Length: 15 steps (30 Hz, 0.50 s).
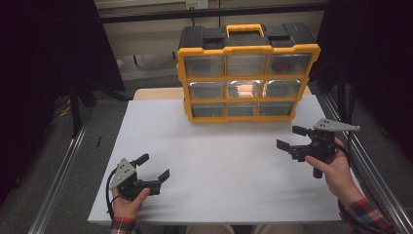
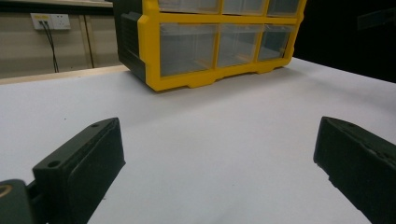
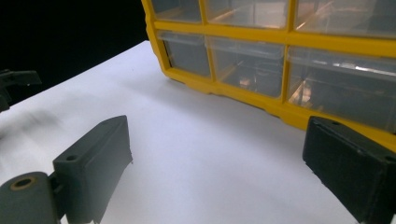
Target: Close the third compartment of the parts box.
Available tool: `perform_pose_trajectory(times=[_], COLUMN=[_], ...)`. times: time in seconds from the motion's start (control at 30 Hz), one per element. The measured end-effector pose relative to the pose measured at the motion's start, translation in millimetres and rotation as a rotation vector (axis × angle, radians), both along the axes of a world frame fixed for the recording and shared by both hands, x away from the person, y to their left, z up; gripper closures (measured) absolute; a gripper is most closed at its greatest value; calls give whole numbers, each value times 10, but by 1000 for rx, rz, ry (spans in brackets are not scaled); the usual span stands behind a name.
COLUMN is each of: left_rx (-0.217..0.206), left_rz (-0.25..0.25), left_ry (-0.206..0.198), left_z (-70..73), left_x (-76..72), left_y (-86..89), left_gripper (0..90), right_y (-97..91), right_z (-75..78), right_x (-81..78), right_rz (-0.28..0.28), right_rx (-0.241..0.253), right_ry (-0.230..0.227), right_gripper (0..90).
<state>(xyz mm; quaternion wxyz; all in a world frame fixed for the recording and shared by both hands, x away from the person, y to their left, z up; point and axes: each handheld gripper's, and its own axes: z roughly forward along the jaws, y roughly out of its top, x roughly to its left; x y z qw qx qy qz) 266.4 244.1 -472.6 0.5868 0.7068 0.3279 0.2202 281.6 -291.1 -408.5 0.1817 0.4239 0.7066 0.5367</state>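
The drawer cabinet (image 1: 247, 73) may be pushed back if a drawer is missed; both claws, left (image 1: 155, 166) and right (image 1: 290, 138), are held released, empty.

The left gripper (image 1: 155, 166) is held low with jaws spread wide (nothing between them); the right gripper (image 1: 291, 138) is held higher, likewise spread and unloaded.

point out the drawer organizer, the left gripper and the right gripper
drawer organizer (image 1: 248, 78), high view, on the yellow front frame between drawer rows
left gripper (image 1: 155, 167), high view, midway between its open jaws
right gripper (image 1: 291, 137), high view, midway between its open jaws
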Motion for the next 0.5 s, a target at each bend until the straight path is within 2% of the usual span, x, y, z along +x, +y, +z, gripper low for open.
perform_pose_trajectory(times=[0.33, 0.5], left_rx=[1, 7], left_rz=[2, 5], left_ry=[-1, -4], left_z=[3, 4], left_x=[-3, -3], left_y=[0, 7], left_gripper=[17, 17], right_y=[-8, -27], right_z=[-185, -264], right_x=[-76, -117], right_rz=[-7, -12], right_rx=[-17, -16], right_ry=[20, 15], right_gripper=[76, 75])
